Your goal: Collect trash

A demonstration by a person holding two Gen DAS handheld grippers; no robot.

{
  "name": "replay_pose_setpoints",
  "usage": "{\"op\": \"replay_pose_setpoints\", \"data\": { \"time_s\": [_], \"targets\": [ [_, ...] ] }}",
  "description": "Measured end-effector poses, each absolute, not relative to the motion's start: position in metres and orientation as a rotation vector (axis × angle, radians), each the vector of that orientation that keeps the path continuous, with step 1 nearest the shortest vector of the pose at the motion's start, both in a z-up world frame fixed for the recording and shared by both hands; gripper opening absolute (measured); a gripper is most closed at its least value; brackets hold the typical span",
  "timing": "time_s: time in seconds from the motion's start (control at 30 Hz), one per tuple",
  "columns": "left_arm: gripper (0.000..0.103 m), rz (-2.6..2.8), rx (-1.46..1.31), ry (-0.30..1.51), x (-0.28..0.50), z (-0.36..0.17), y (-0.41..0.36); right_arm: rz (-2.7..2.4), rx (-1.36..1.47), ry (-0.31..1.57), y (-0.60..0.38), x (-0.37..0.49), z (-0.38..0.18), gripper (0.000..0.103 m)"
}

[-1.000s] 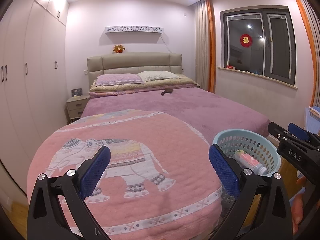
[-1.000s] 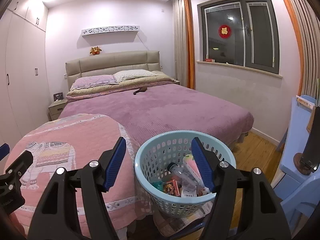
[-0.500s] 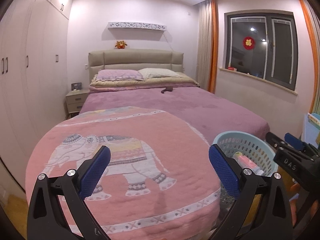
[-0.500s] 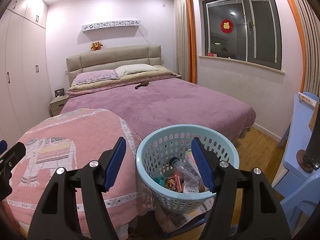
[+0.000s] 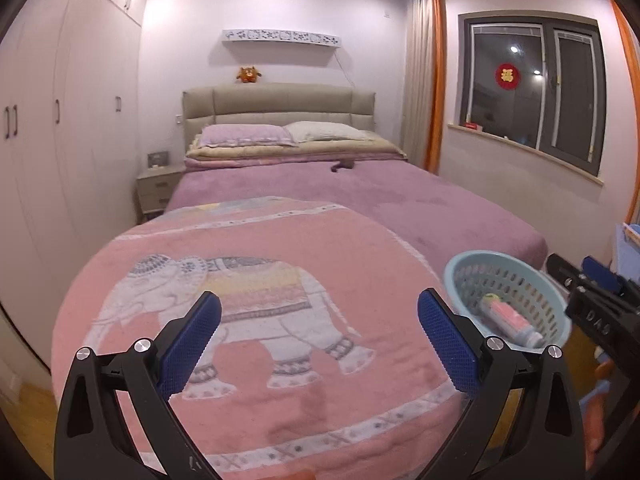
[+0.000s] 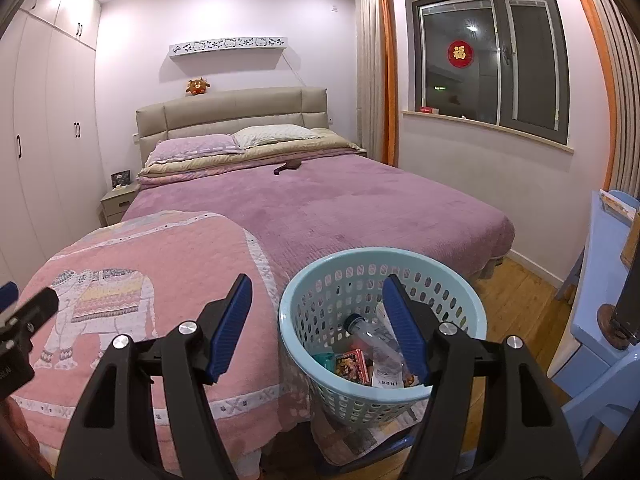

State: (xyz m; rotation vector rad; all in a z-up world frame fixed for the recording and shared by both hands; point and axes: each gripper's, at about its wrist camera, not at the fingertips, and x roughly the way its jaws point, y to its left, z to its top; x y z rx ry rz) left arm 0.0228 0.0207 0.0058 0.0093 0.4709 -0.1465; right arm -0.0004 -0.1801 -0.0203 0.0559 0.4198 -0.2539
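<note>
"DAS" on right claw (image 5: 600, 280); "福" on window sign (image 6: 459, 53)

perforated plastic basket (image 6: 452, 280), quilted cloth blanket (image 6: 168, 256)

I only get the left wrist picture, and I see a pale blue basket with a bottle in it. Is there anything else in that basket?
Observer: Yes. The right wrist view looks into the basket. A small red packet lies beside the clear bottle.
Operator: Is the other hand-held gripper carrying anything?
Observer: No. The right hand-held gripper is open with nothing between its pads. The basket only shows behind it.
Operator: What is to the right of the basket?
Observer: Light blue plastic furniture stands on the wooden floor.
</note>
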Motion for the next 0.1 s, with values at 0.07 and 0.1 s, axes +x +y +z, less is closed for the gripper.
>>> {"op": "replay_pose_setpoints", "data": {
  "time_s": [0.07,0.1],
  "targets": [
    [0.095,-0.115,0.022,0.458,0.0253,0.0054,0.0253,-0.240,0.048,0.417,-0.1745,0.0066,-0.0176,0.064],
    [0.095,-0.102,0.025,0.452,0.0269,0.0056,0.0287,-0.228,0.045,0.414,-0.1701,0.0108,-0.0157,0.064]
  ]
}}
